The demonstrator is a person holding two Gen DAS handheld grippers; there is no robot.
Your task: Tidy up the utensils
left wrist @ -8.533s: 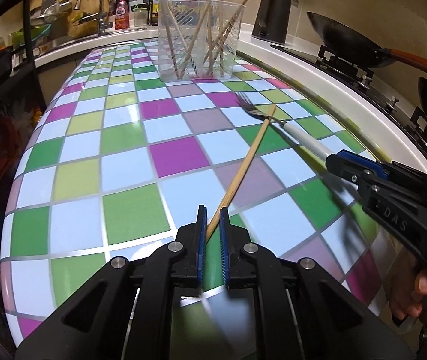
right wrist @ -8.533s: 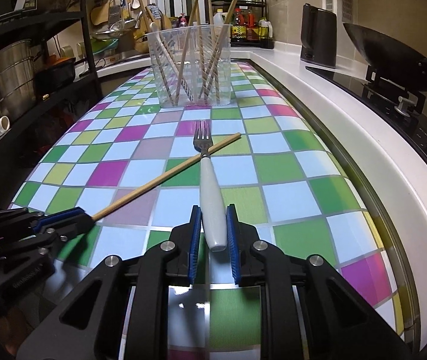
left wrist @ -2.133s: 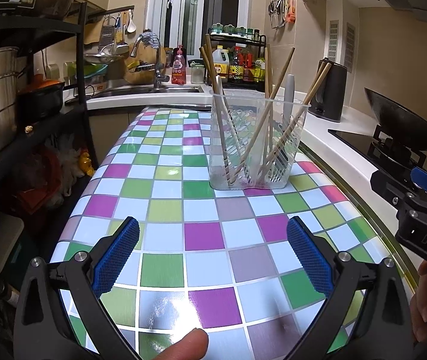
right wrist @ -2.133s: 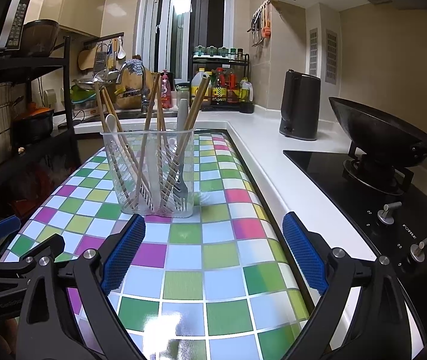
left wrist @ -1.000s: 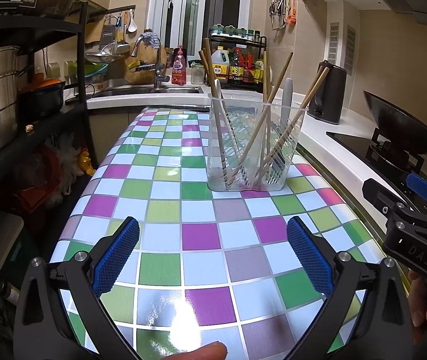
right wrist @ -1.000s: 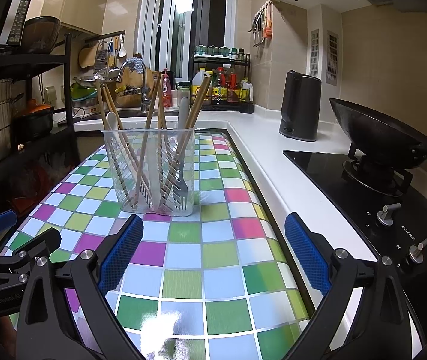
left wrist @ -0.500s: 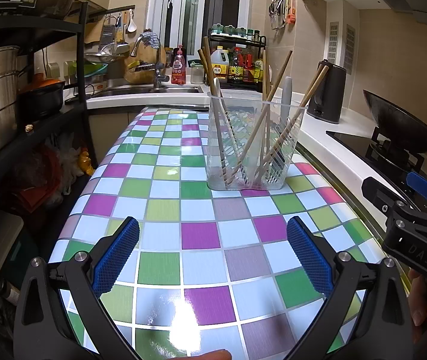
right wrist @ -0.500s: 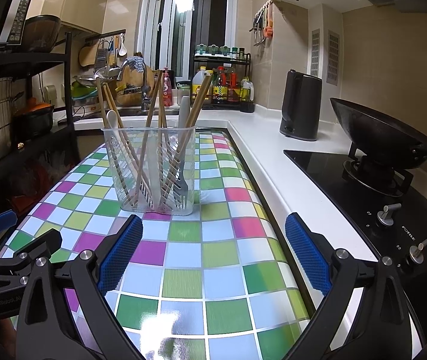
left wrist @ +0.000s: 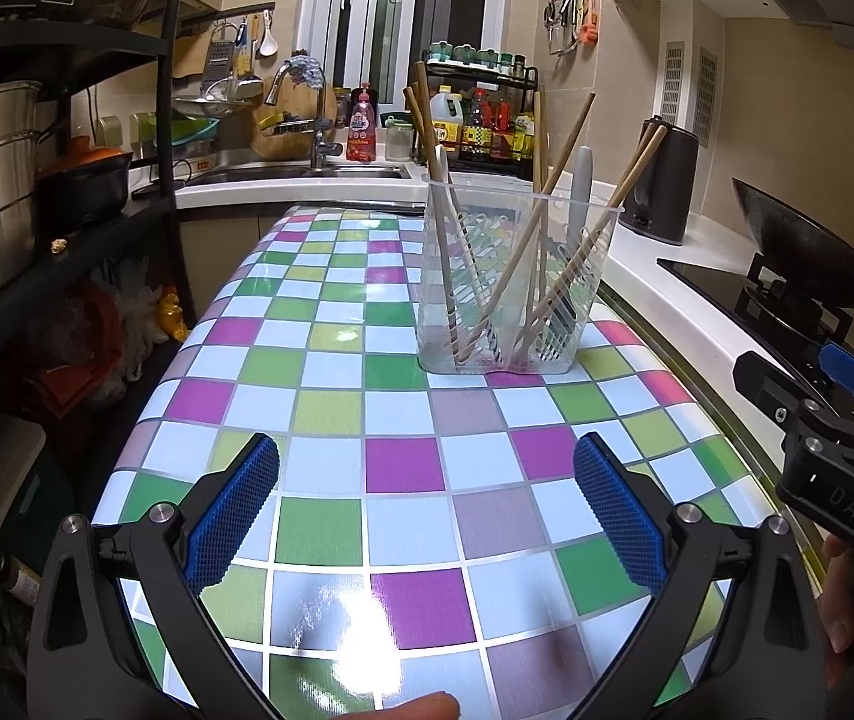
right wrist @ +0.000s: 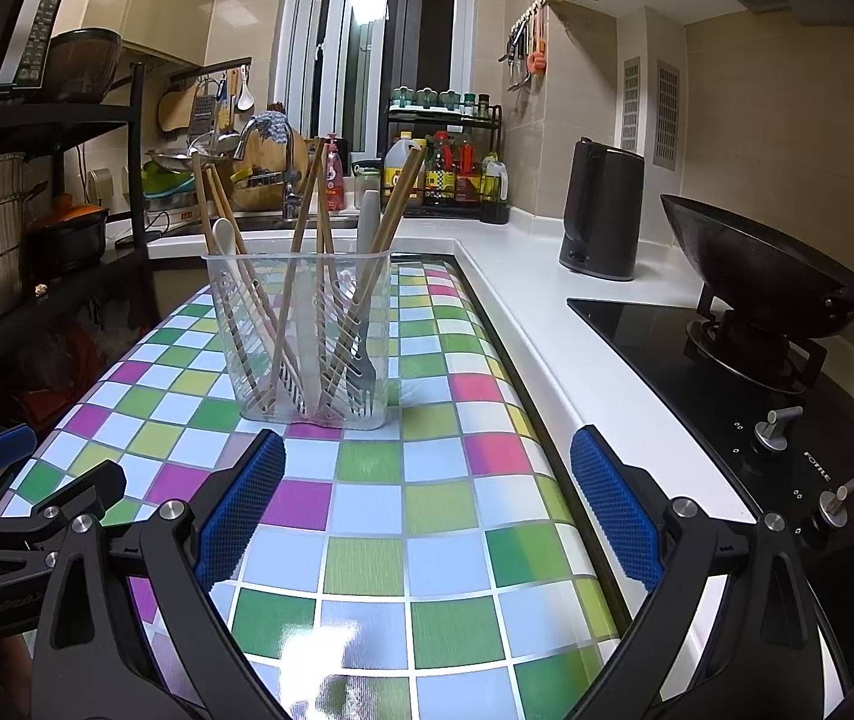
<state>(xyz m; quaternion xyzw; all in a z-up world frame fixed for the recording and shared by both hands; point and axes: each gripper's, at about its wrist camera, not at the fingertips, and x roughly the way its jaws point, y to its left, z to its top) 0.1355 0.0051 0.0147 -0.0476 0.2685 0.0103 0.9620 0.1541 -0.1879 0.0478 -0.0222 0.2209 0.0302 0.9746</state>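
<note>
A fingertip [left wrist: 420, 705] pokes in at the bottom edge of the left wrist view, the rest of that hand cut off. At the lower right edge, the black right gripper [left wrist: 835, 450] shows only in part. The red-handled black wok [right wrist: 751, 276] runs off the right wrist view's right edge. Labels on the small condiment bottles [right wrist: 457, 171] at upper centre are too small to read.

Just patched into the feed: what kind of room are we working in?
A home kitchen, most likely: a wok sits on a gas hob, a sink faucet stands at the back, and a clear utensil holder holds chopsticks.
</note>
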